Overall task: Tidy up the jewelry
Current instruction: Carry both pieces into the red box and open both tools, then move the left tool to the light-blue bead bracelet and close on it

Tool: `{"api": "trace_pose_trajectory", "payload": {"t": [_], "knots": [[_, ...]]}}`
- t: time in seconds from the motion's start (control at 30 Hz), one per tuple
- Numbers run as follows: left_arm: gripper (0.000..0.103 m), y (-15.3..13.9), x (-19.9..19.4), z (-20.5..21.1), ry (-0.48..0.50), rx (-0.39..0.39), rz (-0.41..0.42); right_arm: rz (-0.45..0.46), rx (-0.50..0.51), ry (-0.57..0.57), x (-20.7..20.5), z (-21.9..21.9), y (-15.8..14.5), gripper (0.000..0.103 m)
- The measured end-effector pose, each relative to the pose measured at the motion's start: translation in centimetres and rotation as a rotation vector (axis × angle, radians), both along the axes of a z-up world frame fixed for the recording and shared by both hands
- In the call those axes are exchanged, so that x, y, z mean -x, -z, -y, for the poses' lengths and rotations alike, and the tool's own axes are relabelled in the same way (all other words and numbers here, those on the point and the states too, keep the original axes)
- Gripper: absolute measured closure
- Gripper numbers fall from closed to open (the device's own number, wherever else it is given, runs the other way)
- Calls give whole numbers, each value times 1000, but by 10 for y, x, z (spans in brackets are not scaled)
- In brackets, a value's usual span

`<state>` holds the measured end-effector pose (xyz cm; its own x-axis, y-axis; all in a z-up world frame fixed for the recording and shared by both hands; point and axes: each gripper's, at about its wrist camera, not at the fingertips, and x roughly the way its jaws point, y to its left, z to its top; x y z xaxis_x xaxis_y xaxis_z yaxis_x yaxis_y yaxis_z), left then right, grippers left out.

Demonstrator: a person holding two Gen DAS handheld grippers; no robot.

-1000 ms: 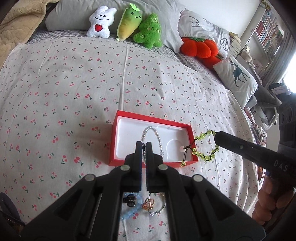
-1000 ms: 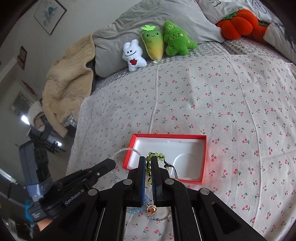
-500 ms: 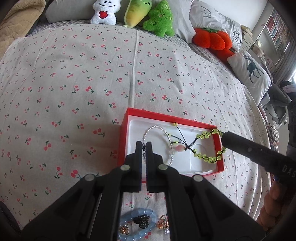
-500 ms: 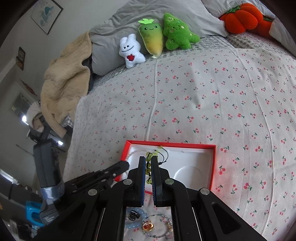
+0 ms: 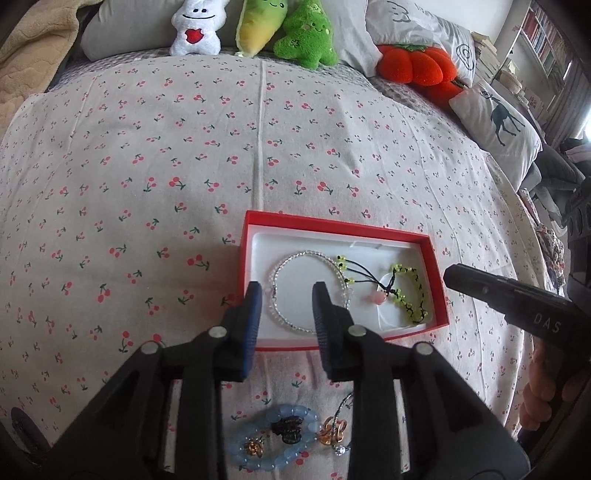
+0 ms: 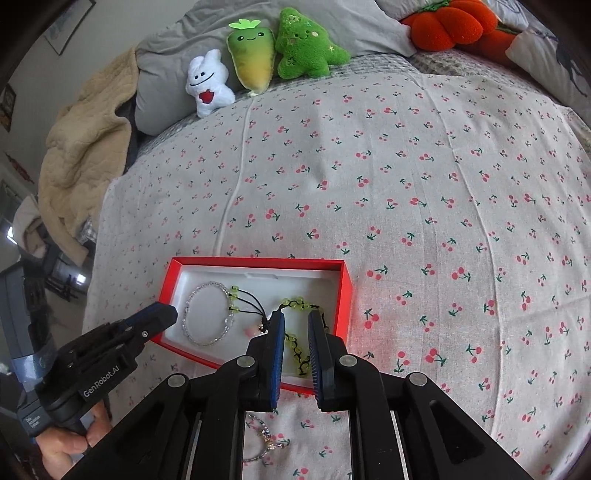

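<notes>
Red cardboard forms the walls of the open jewelry box [image 5: 428, 254], which sits on the cherry-print bedspread [image 5: 147, 184] with a white liner inside. 2 bracelets lie in it: the clear bead bracelet [image 5: 295, 325] on the left and the green bead bracelet [image 5: 410, 310] on the right, its black cords and a pink bead reaching toward the clear one.

The left gripper [image 5: 287, 291] hangs over the near left part of the box; its jaws have just been opening and stand apart, with the clear bracelet below them but not pressed. The right gripper [image 6: 295, 321] is over the near right part; its jaws have just parted slightly, and the green bracelet shows in the narrow gap, the pads not visibly squeezing it.

Near the box, still on the bedspread, lie a blue bead bracelet [image 5: 273, 435], a dark charm [image 5: 290, 430] inside its loop and a copper-coloured trinket [image 5: 330, 432] just right of it. 3 plush toys [image 6: 258, 62] lean on a grey pillow [image 6: 351, 22] at the far end.
</notes>
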<state>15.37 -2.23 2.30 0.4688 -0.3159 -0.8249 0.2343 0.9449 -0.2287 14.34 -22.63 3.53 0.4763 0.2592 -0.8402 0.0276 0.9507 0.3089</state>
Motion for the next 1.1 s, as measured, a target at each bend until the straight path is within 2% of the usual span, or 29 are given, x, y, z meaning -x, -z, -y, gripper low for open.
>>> {"api": "trace_pose_trajectory", "payload": {"t": [0.07, 0.13, 0.23, 0.3, 0.43, 0.53, 0.6, 0.63, 0.67, 0.97, 1.1], "knots": [[58, -7, 8, -2, 6, -8, 9, 8, 5, -8, 7, 1, -6, 89], [43, -14, 17, -5, 6, -18, 25, 13, 16, -16, 14, 0, -11, 89], [27, -20, 30, -9, 5, -42, 42, 8, 38, -41, 26, -3, -15, 89], [22, -20, 39, -11, 5, -59, 43, 3, 53, -64, 35, -7, -15, 89], [20, -11, 56, -17, 16, -101, 11, -3, 88, -99, 53, -14, -15, 87], [19, -1, 69, -22, 26, -131, -20, -27, 86, -107, 65, -16, -10, 80], [19, 5, 78, -26, 32, -151, -31, -42, 90, -106, 71, -16, -6, 67], [19, 8, 82, -28, 34, -164, -35, -42, 97, -105, 74, -17, -5, 45], [19, 11, 85, -31, 36, -173, -40, -36, 101, -103, 77, -17, -4, 33], [19, 33, 108, -52, 43, -212, -70, -72, 131, -161, 101, -33, 25, 31], [19, 44, 112, -55, 73, -219, -69, -60, 129, -181, 111, -38, 35, 29]]}}
